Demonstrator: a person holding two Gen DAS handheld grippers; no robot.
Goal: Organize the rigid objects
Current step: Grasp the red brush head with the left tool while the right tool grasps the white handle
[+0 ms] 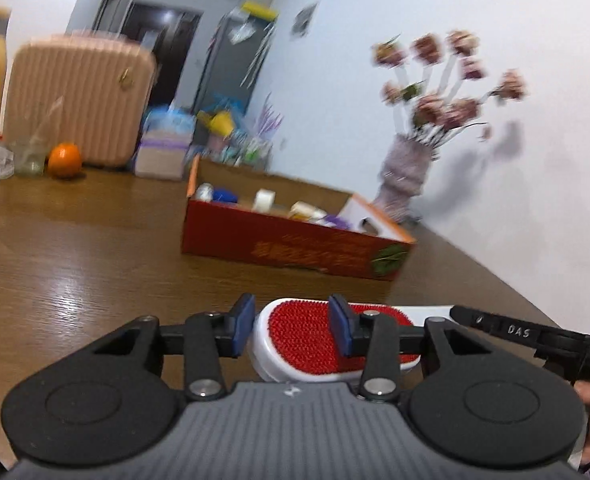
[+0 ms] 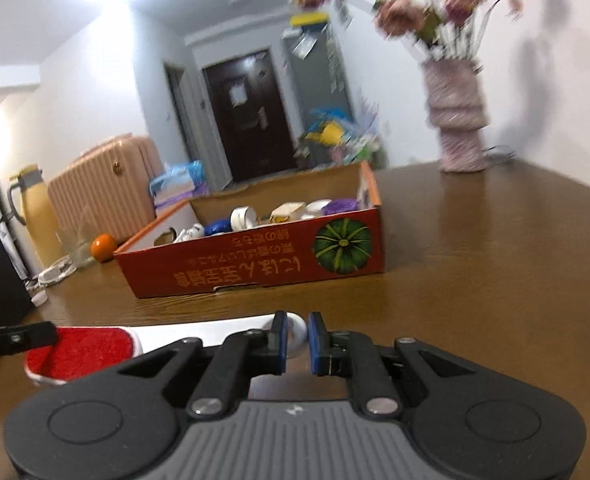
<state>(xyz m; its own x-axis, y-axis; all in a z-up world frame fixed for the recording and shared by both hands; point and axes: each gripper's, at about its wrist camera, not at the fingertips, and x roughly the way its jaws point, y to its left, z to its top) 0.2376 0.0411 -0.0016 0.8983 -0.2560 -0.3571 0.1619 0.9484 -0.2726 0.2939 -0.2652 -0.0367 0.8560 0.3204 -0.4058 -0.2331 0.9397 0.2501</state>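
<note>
While both tongs hold the same lint brush (image 1: 315,340) above the wooden bench (image 1: 75,264), the open red carton (image 2: 255,264) sits just beyond it, printed with a green pumpkin and upside-down lettering.

Left tongs (image 1: 291,328): blue pads set across the brush's red bristled head, narrowed on it; the left pad meets the white rim, the right pad lies over the red field.

Right tongs (image 2: 296,340): nearly closed, pinching the round white end of the brush's handle. The handle runs left from there to the red head in the right wrist view.

Carton contents, as far as blur allows: a roll of white tape (image 2: 242,217), a blue object (image 2: 218,226), a purple object (image 2: 339,206), several white and cream pieces. Exact kinds cannot be told. One end flap stands up, white inside, with a cut hand-hole.

Beyond the carton: a ribbed vase (image 2: 457,120) with pink flowers on the bench's far side by the wall. At the other side, an orange (image 1: 64,159), a clear glass (image 1: 29,156) just beside it, a yellow flask (image 2: 35,208). A pink suitcase (image 1: 81,96) stands behind.
</note>
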